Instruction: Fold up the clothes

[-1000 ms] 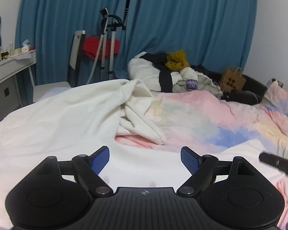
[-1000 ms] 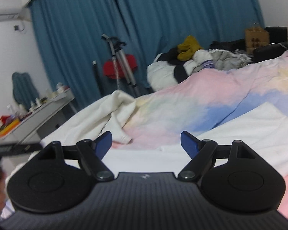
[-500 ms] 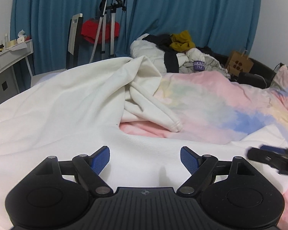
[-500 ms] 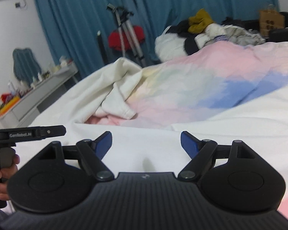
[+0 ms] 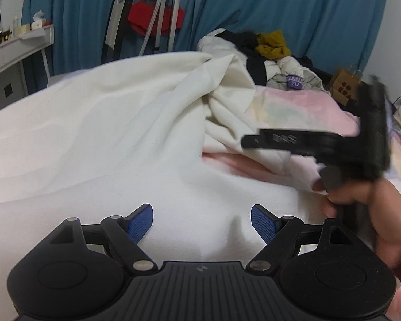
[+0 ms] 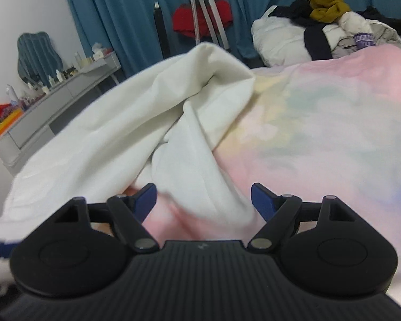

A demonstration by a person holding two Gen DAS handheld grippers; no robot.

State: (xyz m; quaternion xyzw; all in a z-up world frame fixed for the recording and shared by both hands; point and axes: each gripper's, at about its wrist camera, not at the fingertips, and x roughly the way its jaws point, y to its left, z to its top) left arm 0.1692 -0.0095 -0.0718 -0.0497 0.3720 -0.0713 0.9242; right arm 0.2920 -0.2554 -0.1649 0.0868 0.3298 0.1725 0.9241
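Blue curtain (image 5: 280, 13) spans back wall. Pastel pink-blue bedspread (image 6: 320, 123) covers bed. White garment (image 5: 107, 123) spread wide over bed's left and near part, 1 bunched sleeve draped onto bedspread toward centre. Heap of other clothes (image 6: 320, 24) at far end of bed, well apart. Grey desk (image 6: 56, 99) at left with small bottles. Left gripper (image 5: 201, 220) low over garment, blue pads spread, nothing between. Right gripper (image 6: 203, 196) spread wide, sleeve fold lying between its tips, not pinched. Hand (image 5: 361, 200) holds right gripper's handle, blurred.
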